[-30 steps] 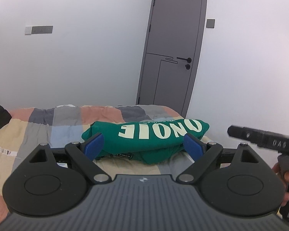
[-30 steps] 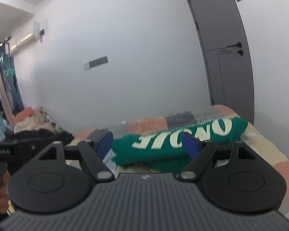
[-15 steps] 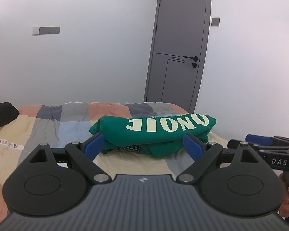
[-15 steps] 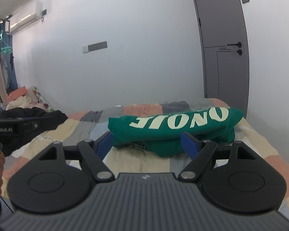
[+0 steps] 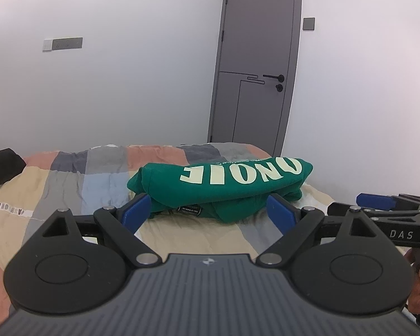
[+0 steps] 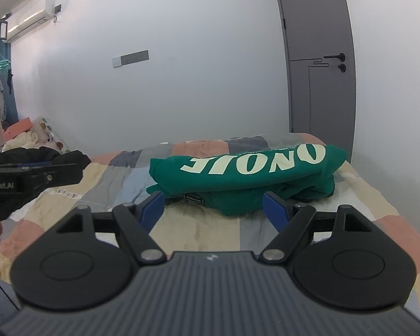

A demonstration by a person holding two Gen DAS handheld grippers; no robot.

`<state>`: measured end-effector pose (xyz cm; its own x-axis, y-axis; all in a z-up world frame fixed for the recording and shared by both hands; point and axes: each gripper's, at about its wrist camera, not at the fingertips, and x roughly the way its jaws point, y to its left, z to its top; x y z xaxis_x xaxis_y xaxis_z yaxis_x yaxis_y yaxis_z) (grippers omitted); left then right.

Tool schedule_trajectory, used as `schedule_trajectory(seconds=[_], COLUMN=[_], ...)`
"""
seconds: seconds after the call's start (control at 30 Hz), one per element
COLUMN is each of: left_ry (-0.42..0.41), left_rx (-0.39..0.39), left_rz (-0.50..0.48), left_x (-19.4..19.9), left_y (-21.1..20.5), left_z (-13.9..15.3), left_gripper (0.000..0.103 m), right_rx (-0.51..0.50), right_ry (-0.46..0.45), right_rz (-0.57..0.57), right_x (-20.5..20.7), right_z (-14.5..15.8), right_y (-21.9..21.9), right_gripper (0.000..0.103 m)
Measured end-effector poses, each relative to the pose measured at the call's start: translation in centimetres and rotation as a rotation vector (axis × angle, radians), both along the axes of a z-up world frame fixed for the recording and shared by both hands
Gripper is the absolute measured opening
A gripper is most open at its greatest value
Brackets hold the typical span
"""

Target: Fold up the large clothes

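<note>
Garment: green sweatshirt [image 5: 224,187], soft thick knit, folded into a lumpy bundle, cream block letters on top, lying on the bed.
Bed cover: patchwork quilt [image 5: 78,179], wrinkled cotton squares.
Left gripper [image 5: 208,210]: blue pads spread wide, empty.
Right gripper [image 6: 214,207]: wide apart, empty.

1. A bed [image 5: 70,196] fills the lower half of both views, covered by a patchwork quilt [image 6: 198,229] of beige, grey, salmon and light-blue squares, lightly wrinkled.
2. A folded green garment [image 5: 224,184] lies directly on the quilt toward the door-side edge, its pale lettering facing up and reading upside down; a small dark label shows at its near edge.
3. A black piece of clothing [image 5: 0,168] rests on the quilt at the far left corner.
4. Beyond it, in the right wrist view, a heap of mixed clothes [image 6: 28,140] sits by the wall.
</note>
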<state>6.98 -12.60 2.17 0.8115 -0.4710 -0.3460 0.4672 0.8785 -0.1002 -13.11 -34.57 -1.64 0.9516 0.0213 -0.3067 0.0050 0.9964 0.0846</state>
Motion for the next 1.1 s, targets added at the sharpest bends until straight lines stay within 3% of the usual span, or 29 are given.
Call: schedule_trajectory(seconds=[0.5, 0.9, 0.93, 1.0, 1.1], left_ry=[-0.007, 0.001, 0.002, 0.005, 0.006], left_rx=[0.0, 0.02, 0.018, 0.012, 0.013], left_rz=[0.003, 0.034, 0.036, 0.041, 0.048], left_x=[-0.18, -0.2, -0.16, -0.17, -0.21], left_y=[-0.04, -0.01, 0.06, 0.21, 0.31], left_z=[-0.28, -0.46, -0.4, -0.34, -0.31], left_gripper=[0.094, 0.103, 0.103, 0.103, 0.103], right_rx=[-0.003, -0.01, -0.014, -0.025, -0.031], right_ry=[0.009, 0.007, 0.008, 0.005, 0.0], right_rz=[-0.024, -0.034, -0.036, -0.039, -0.05], right_x=[-0.72, -0.6, -0.6, -0.48, -0.51], right_z=[0.1, 0.58, 0.6, 0.75, 0.92], right_y=[-0.26, -0.29, -0.22, -0.19, -0.11], right_gripper=[0.079, 0.08, 0.081, 0.103, 0.103])
